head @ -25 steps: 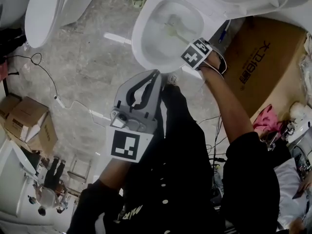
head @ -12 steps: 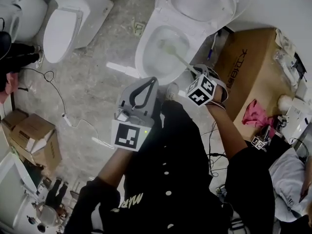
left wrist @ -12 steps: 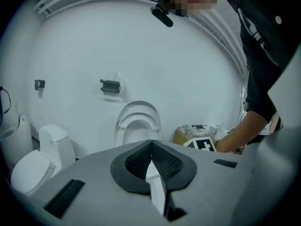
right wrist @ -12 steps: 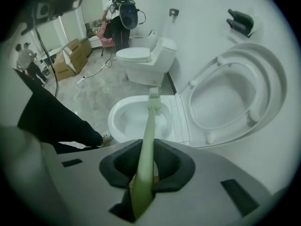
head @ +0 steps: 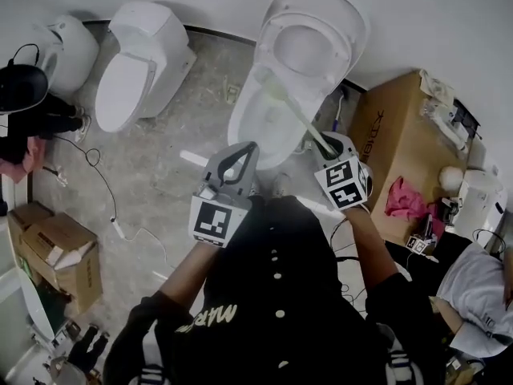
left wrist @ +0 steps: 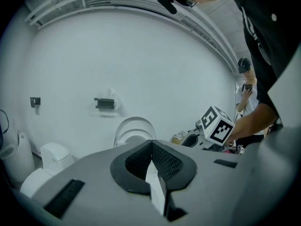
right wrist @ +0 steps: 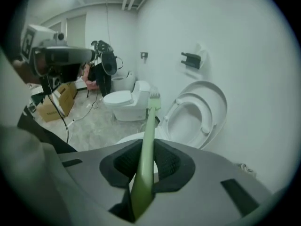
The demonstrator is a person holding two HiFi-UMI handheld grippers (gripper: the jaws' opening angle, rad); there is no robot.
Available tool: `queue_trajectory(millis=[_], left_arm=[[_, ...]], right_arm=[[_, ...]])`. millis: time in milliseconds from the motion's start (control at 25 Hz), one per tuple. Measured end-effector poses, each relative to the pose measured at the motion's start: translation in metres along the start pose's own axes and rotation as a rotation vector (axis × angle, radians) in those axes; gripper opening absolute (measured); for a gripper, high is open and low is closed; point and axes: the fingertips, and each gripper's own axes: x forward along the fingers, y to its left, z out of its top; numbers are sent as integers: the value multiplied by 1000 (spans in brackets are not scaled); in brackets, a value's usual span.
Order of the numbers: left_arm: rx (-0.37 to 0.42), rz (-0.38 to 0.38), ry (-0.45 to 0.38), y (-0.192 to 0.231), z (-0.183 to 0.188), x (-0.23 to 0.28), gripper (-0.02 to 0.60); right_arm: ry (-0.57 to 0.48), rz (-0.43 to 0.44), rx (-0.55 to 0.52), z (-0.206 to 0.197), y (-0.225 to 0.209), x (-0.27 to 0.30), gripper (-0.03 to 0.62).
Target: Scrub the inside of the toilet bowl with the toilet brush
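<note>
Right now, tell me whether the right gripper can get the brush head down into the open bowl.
Probably yes. The right gripper is shut on the toilet brush, its head hangs just above the bowl, the seat is up, and nothing lies between.

A second toilet (head: 140,66) stands left of the toilet bowl (head: 244,135); a cardboard box (head: 397,147) lies right of it.
</note>
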Motion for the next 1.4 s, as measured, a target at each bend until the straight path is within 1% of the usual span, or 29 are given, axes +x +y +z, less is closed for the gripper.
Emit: queue_trajectory(millis=[120, 240, 320, 480, 680, 840, 1000, 1160, 1320, 1400], left_arm=[[17, 6, -28, -4, 20, -8, 25], [34, 6, -31, -10, 32, -15, 25], [50, 9, -39, -13, 40, -19, 25], [70, 26, -67, -14, 58, -29, 25], [84, 68, -108, -8, 76, -37, 25], [89, 89, -141, -3, 87, -41, 25], [98, 97, -169, -4, 100, -44, 25], [93, 107, -199, -5, 112, -48, 25], [122, 104, -196, -4, 115, -47, 25], [124, 104, -205, -5, 117, -46, 25]], right_arm=[[-117, -14, 70, 27, -6, -37, 86], [-221, -21, 149, 46, -13, -69, 86], [-280, -42, 188, 56, -19, -87, 86], [-399, -76, 219, 75, -25, -118, 86], [-498, -92, 251, 92, -27, -142, 86], [-604, -113, 245, 111, -31, -160, 86], [-725, -136, 217, 128, -36, -185, 86], [-833, -139, 209, 140, -38, -205, 86], [-868, -149, 193, 147, -39, -213, 86], [-883, -152, 196, 149, -38, -217, 86]])
